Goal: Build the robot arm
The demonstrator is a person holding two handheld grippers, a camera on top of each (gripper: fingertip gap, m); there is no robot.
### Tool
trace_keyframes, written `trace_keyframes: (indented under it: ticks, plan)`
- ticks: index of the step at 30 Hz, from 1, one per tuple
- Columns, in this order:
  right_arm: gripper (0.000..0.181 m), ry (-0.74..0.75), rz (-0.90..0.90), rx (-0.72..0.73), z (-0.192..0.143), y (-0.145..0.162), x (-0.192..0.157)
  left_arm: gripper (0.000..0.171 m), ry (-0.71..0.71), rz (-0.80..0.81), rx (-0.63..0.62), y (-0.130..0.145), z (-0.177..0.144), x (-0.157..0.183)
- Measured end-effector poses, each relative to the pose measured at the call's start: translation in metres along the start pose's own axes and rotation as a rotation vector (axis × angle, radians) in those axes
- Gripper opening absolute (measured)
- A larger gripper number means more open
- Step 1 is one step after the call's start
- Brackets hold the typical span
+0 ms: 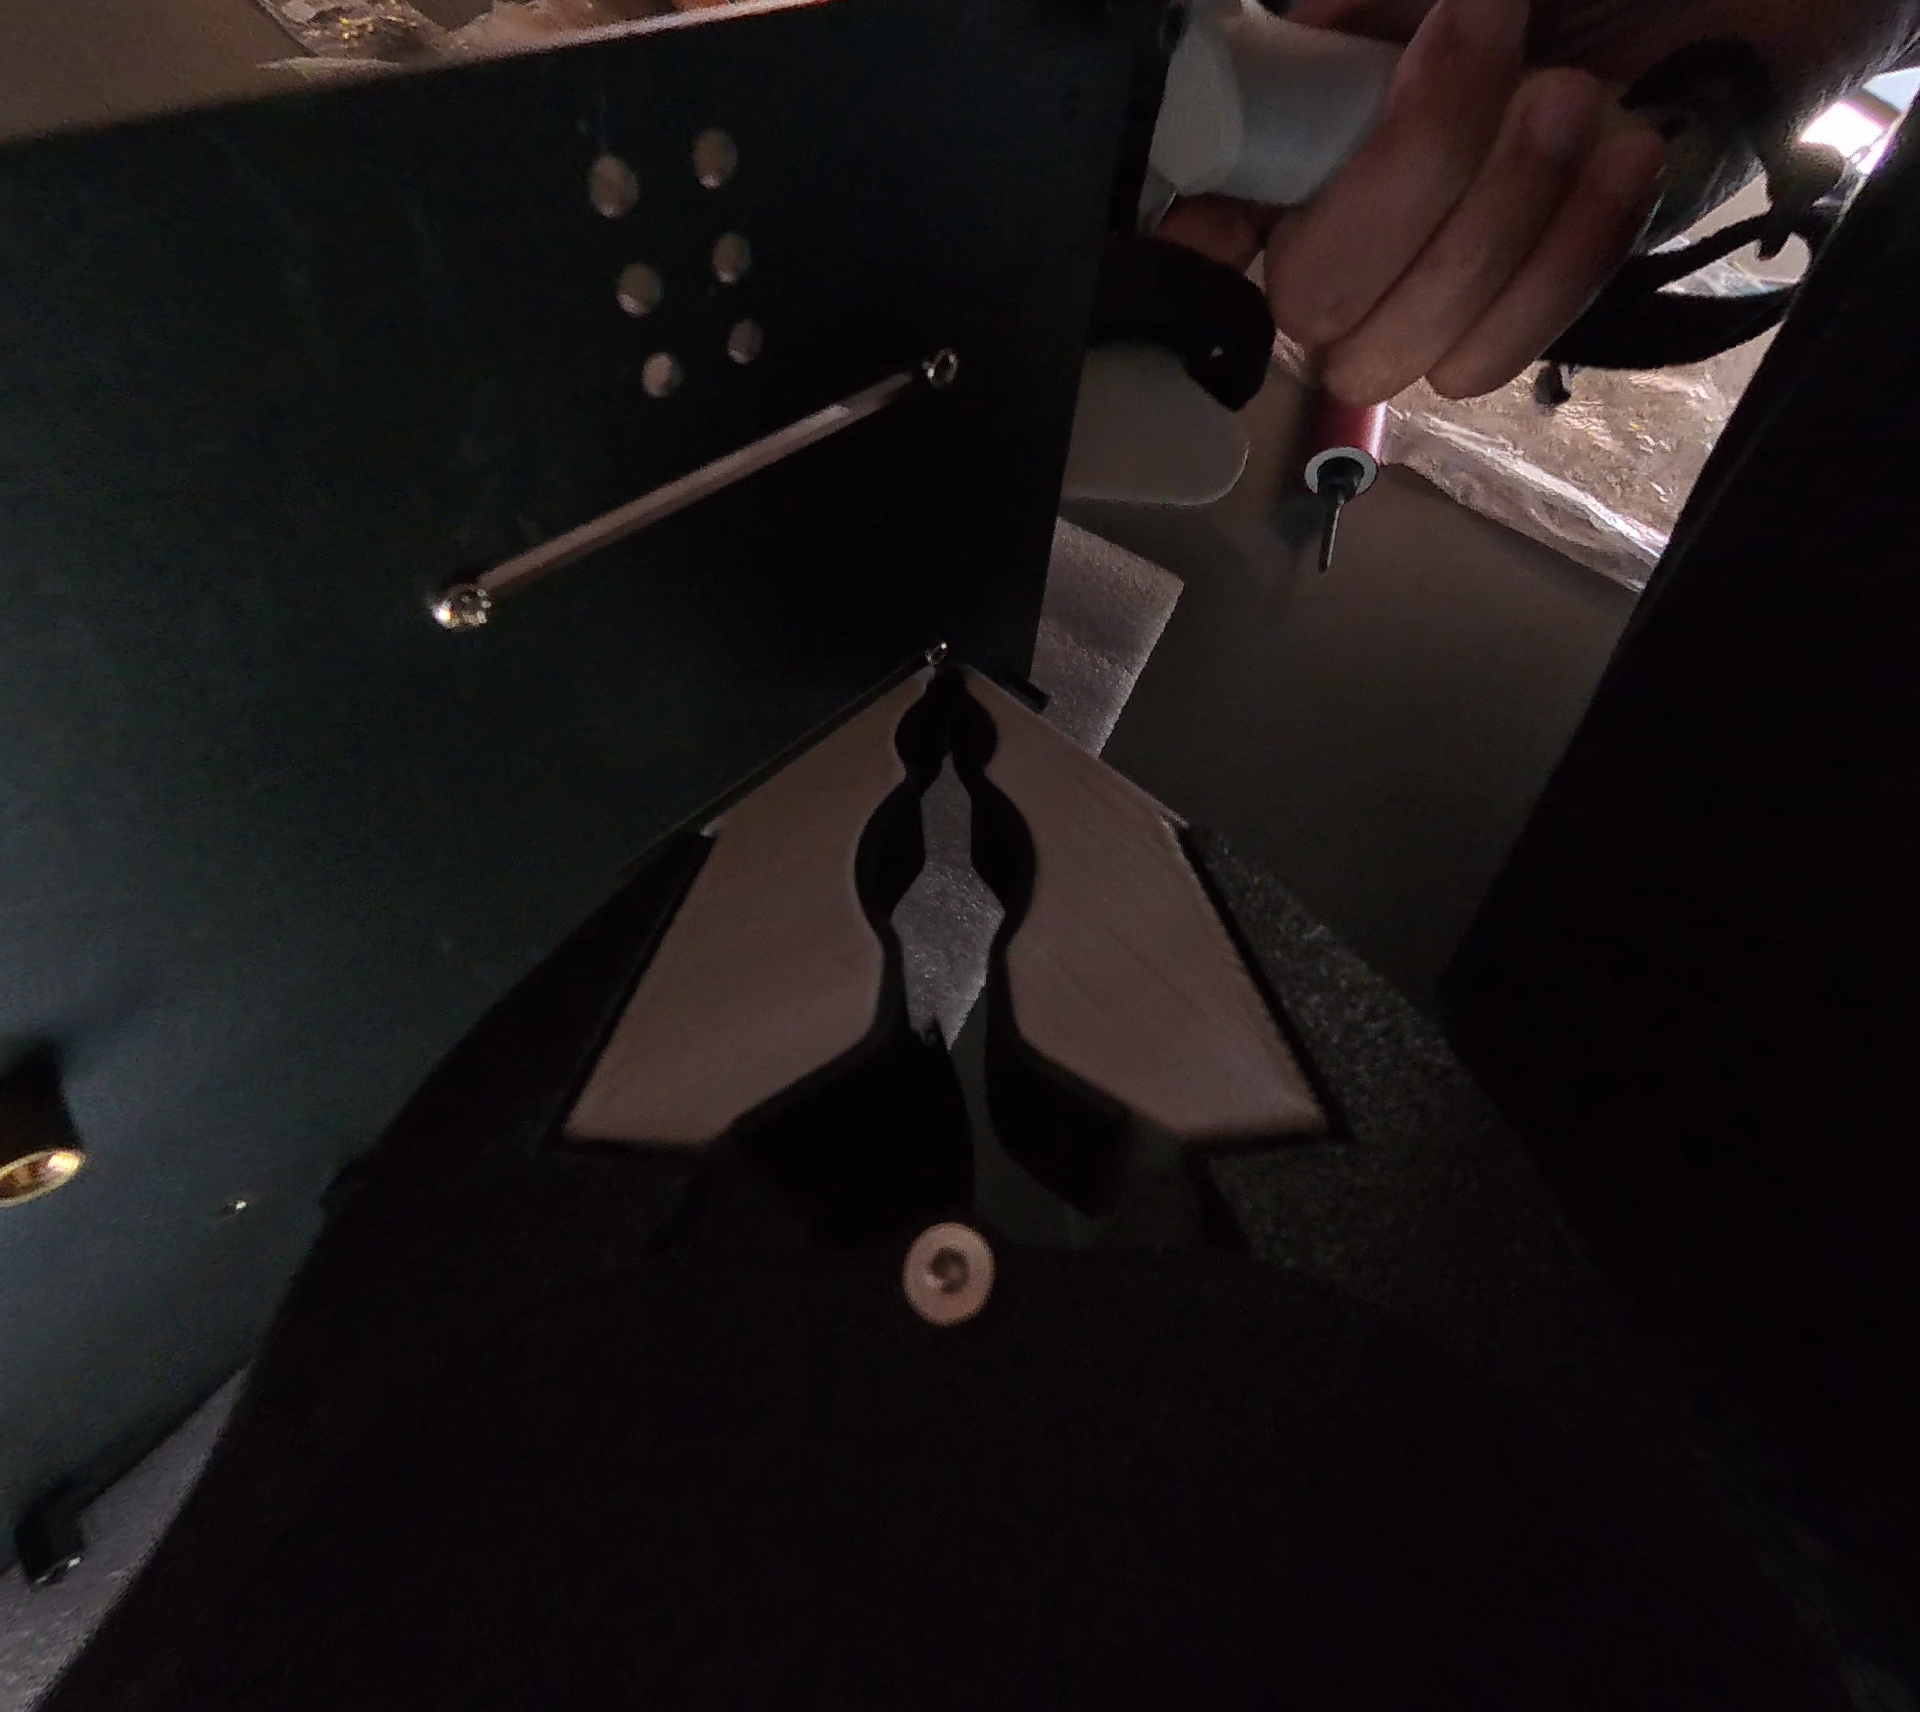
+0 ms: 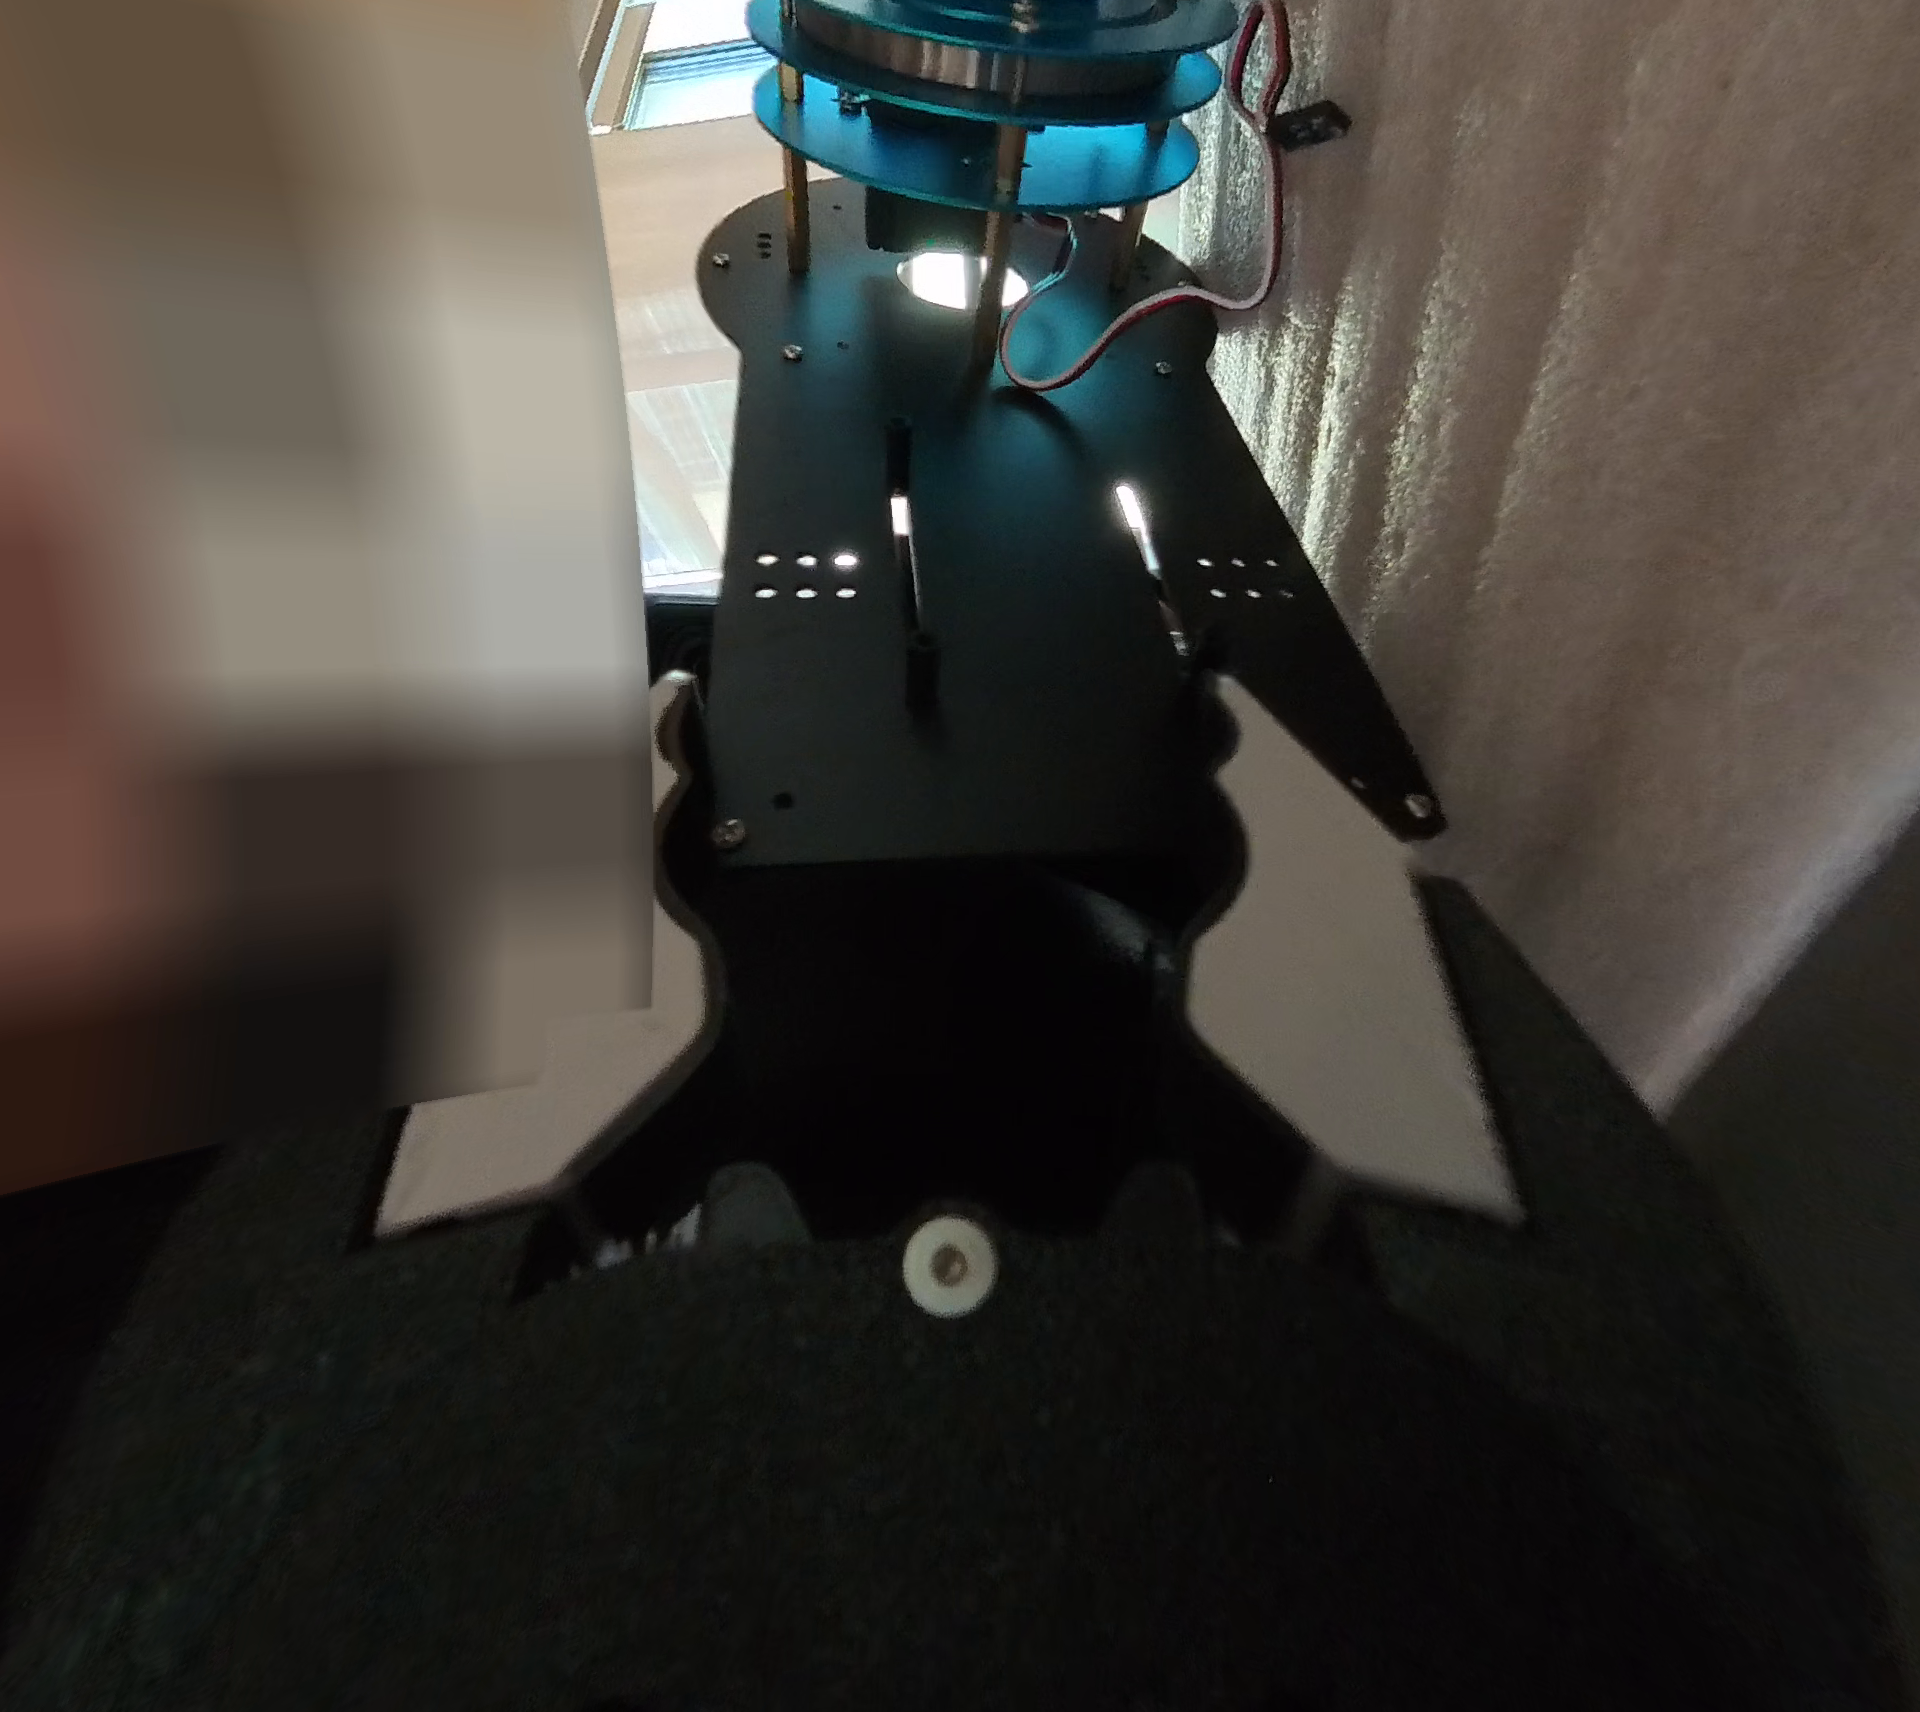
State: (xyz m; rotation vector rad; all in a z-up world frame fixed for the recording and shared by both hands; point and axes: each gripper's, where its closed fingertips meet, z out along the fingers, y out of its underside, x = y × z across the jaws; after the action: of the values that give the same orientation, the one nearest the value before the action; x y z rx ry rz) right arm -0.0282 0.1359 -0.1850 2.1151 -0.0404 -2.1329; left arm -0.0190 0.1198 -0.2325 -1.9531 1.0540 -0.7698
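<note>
Your left gripper (image 1: 940, 675) pinches a small screw (image 1: 939, 652) at the black plate's (image 1: 312, 415) lower corner, jaws nearly together, while your right gripper (image 2: 935, 789), jaws wide, clamps the plate's end, blue turntable (image 2: 977, 62) already mounted.

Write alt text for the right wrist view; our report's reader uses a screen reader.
The right gripper grips the near end of a black perforated metal plate between its fingers. At the plate's far end, stacked blue discs stand on brass posts, with a red-white-black cable trailing beside white foam.
</note>
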Motion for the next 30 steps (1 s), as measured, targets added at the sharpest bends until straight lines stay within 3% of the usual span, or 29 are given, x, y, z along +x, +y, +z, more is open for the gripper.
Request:
trace_keyframes:
  ticks: [1,4,6,12,15,26,27,28,30]
  plan:
    - [0.097,-0.111,-0.013,0.014,-0.001,-0.002,-0.019,0.000,0.001,-0.002,0.002,0.000,0.000,0.000]
    - [0.094,0.033,-0.048,-0.014,-0.003,-0.003,-0.002,0.000,0.003,-0.003,0.004,-0.001,0.000,0.000]
    - [0.090,0.042,-0.076,-0.023,-0.009,-0.004,0.000,0.000,0.001,0.001,0.005,0.000,0.000,0.000]
    - [0.112,-0.039,0.049,-0.060,0.001,-0.005,0.013,0.000,0.005,0.000,0.009,-0.001,0.000,0.000]
    - [0.083,-0.072,0.103,-0.053,0.008,-0.005,0.013,0.000,0.005,0.003,0.004,0.000,0.000,0.000]
    - [0.059,0.067,0.088,-0.050,-0.004,-0.003,0.019,0.000,-0.003,0.015,0.004,-0.001,0.001,0.000]
    - [0.039,0.031,0.065,-0.051,-0.006,-0.004,0.011,0.000,-0.005,0.018,0.004,-0.001,0.001,0.000]
    - [0.038,0.042,0.062,-0.054,-0.008,-0.005,0.010,0.000,-0.007,0.018,0.005,-0.001,0.001,0.000]
    - [0.054,0.137,-0.002,-0.085,-0.016,-0.008,0.020,0.000,-0.009,0.018,0.006,-0.001,0.001,0.000]
